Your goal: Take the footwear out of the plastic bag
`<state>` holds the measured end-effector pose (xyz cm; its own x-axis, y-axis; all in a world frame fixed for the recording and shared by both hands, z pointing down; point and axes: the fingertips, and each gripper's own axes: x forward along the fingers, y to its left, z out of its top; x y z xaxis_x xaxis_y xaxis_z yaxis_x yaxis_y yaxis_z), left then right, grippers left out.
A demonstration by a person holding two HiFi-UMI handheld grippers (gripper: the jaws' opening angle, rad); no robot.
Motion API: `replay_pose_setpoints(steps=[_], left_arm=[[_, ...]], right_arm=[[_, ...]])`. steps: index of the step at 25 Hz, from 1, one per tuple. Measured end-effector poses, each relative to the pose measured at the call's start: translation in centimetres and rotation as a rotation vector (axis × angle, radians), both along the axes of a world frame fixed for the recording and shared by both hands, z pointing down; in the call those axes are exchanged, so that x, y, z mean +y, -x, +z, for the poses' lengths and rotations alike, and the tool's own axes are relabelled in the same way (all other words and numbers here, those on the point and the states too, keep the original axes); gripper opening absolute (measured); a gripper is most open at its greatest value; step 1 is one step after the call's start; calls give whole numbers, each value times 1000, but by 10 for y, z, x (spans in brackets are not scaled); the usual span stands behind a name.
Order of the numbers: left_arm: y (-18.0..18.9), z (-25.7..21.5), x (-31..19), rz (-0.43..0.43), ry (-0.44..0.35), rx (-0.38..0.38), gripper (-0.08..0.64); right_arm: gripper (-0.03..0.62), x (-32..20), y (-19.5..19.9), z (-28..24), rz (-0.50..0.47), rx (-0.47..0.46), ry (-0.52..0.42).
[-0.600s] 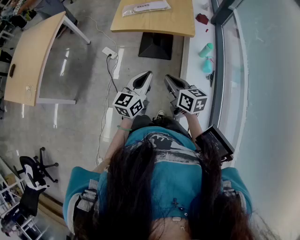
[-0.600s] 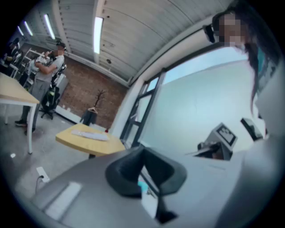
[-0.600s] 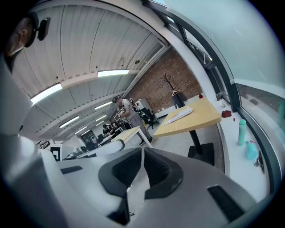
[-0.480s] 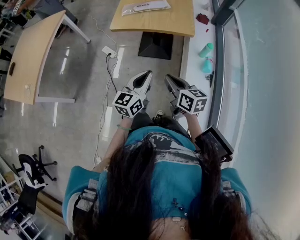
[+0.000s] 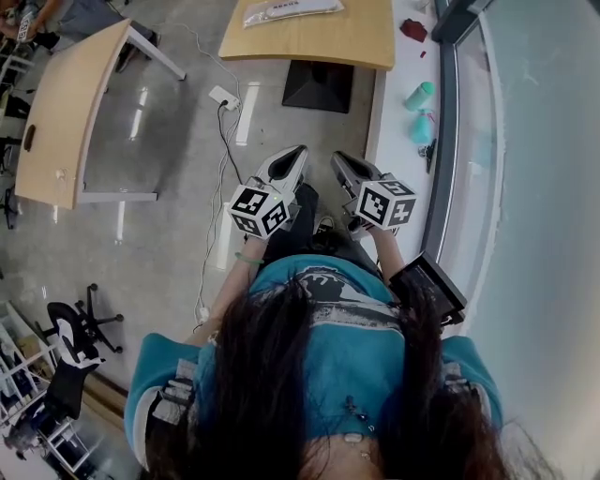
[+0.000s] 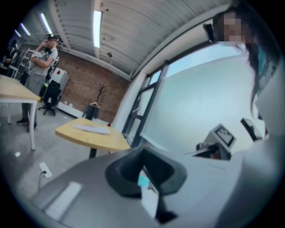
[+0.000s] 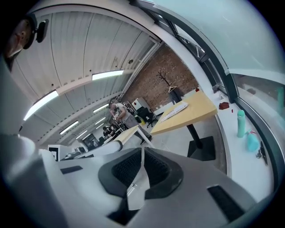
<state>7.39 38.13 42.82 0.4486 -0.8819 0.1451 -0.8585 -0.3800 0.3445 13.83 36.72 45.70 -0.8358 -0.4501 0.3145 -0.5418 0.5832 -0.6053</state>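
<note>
Plainly, the plastic bag [image 5: 291, 9] lies flat on the far desk [image 5: 309, 42], well apart from both tools, with a stretch of grey floor [image 5: 169, 187] between; a pale long shape shows through it, possibly the footwear [image 5: 281, 11], though it is too small to be sure. Near the person's body, the left hand-held gripper [image 5: 289, 159] and the right hand-held gripper [image 5: 343, 165] sit side by side, close together, their tips pointing toward that desk; each has its jaws pressed together with nothing between them. In the left gripper view the bag shows to the left of the closed jaws; in the right gripper view it shows above and to their right. A teal bottle [image 5: 419, 96] stands on the white ledge [image 5: 394, 122] at the right, by the window.
</note>
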Motion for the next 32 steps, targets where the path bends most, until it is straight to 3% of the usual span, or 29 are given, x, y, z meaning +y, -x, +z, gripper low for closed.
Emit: replay_pose_setpoints(steps=[6,14,25,32], left_arm=[[4,11,-47,11,10,18,3],[37,15,-138,50,-8,20,3],[147,5,-273,32,-12,54,3],[207,18,-331,20,7,104,3]], right_arm=[[26,-43,-2,13,20,9,17],[26,-132,25,17,71,32,6],[26,-254,131,24,47,85,54],[26,-298,175,39,67,130,91]])
